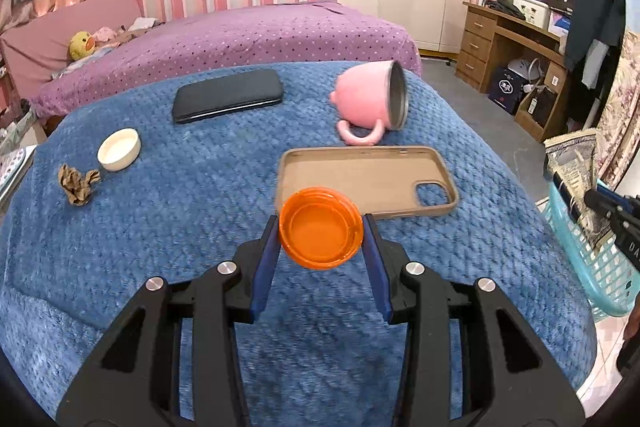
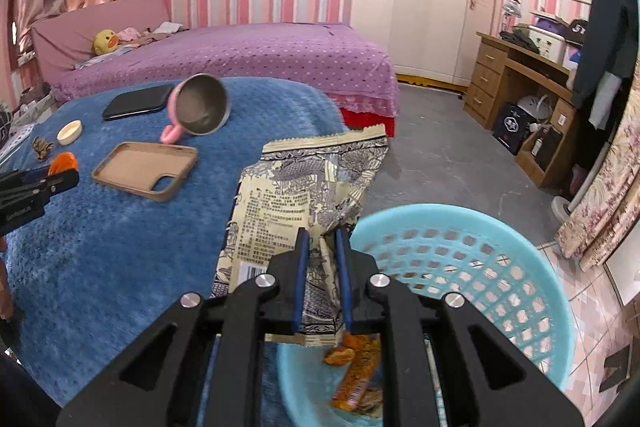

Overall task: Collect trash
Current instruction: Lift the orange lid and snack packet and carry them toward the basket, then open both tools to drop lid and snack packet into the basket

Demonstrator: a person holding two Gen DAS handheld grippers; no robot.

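Note:
My left gripper is shut on an orange plastic lid, held just above the blue blanket. My right gripper is shut on a beige printed snack wrapper, held over the near rim of the light blue trash basket. The basket holds an orange wrapper and other scraps. A crumpled brown paper and a white lid lie at the blanket's left; both also show in the right wrist view, the paper and the lid.
A tan phone case, a pink mug on its side and a black phone lie on the blanket. A purple bed is behind. A wooden desk stands at the right. The basket is off the blanket's right edge.

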